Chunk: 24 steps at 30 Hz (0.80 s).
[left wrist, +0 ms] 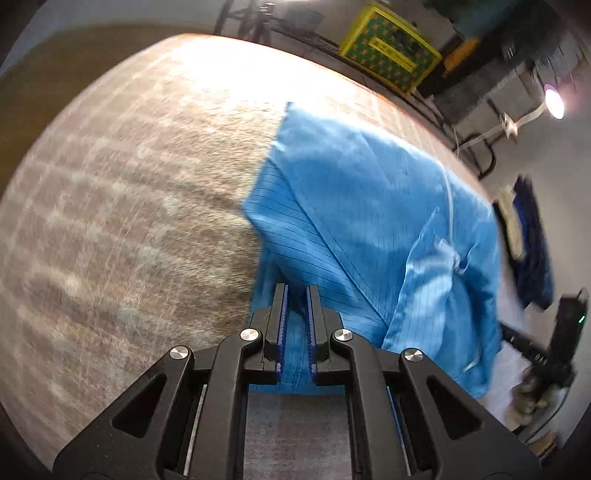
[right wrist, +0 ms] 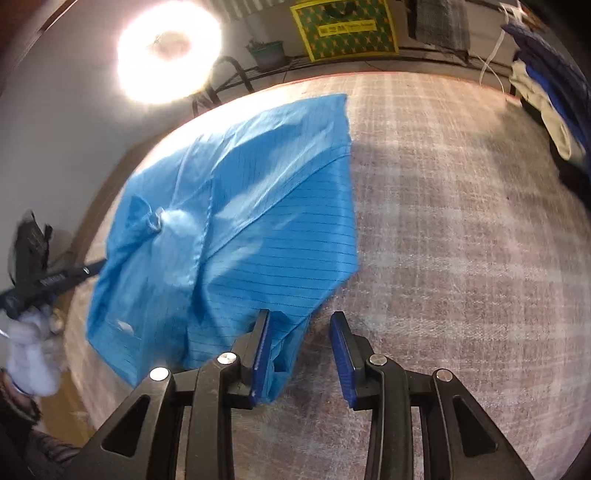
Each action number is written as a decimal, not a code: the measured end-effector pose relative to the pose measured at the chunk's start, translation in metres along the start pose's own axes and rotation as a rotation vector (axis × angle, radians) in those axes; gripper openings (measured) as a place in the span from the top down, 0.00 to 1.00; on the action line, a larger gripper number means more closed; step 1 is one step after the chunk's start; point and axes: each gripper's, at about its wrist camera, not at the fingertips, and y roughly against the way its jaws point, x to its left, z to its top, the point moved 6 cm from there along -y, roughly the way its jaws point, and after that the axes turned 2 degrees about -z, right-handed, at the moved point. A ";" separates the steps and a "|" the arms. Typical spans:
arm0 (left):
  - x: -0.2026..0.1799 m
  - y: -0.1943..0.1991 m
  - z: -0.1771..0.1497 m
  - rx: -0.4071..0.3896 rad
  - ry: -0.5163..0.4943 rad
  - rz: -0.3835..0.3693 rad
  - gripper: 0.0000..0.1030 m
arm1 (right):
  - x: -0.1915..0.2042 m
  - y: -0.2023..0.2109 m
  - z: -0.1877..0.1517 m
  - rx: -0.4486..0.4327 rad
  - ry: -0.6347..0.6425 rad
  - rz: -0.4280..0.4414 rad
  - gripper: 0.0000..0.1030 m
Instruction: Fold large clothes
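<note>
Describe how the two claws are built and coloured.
The left claw and the right claw share one build: matte black linkage arms with triangular cut-outs, round silver pivot bolts, and flat black fingers faced with blue pads, visibly ridged on the left one.

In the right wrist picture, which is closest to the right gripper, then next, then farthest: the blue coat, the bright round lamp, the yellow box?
1. Blue coat, touching its left finger.
2. Bright round lamp, far upper left.
3. Yellow box, top middle; lamp and box are nearly too close to call.
</note>
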 end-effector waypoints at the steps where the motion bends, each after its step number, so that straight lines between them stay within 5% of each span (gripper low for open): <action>1: 0.004 0.005 0.001 -0.009 0.022 -0.007 0.94 | -0.006 0.005 0.002 -0.013 -0.026 0.009 0.44; 3: 0.014 0.014 0.006 -0.033 0.051 -0.004 0.85 | -0.018 0.009 0.006 -0.040 -0.067 -0.001 0.22; 5: 0.026 0.020 0.011 -0.062 0.112 -0.019 0.56 | -0.027 0.003 0.008 -0.033 -0.099 0.008 0.24; 8: 0.033 0.014 0.016 -0.051 0.214 -0.110 0.55 | -0.028 -0.002 0.012 -0.042 -0.105 0.037 0.36; 9: 0.032 0.010 0.016 -0.041 0.229 -0.140 0.55 | -0.026 -0.006 0.015 -0.031 -0.109 0.067 0.58; 10: 0.029 0.007 0.017 -0.039 0.227 -0.153 0.58 | -0.022 -0.009 0.015 -0.018 -0.121 0.113 0.73; 11: 0.025 0.003 0.019 -0.033 0.213 -0.162 0.84 | -0.017 -0.008 0.013 -0.015 -0.131 0.140 0.77; 12: 0.020 0.000 0.019 -0.013 0.188 -0.146 0.99 | -0.013 -0.007 0.014 -0.022 -0.131 0.150 0.90; 13: 0.015 0.000 0.018 -0.003 0.159 -0.116 1.00 | -0.006 -0.005 0.012 -0.027 -0.122 0.161 0.99; 18: 0.018 0.012 0.019 -0.044 0.099 -0.036 1.00 | 0.018 0.014 -0.001 -0.034 -0.101 0.212 1.00; 21: 0.026 0.008 0.014 -0.016 0.115 -0.003 1.00 | 0.014 -0.004 -0.002 0.012 -0.032 0.071 0.98; 24: 0.031 0.022 0.016 -0.021 0.100 0.012 1.00 | 0.006 -0.003 0.002 0.025 -0.007 -0.007 0.75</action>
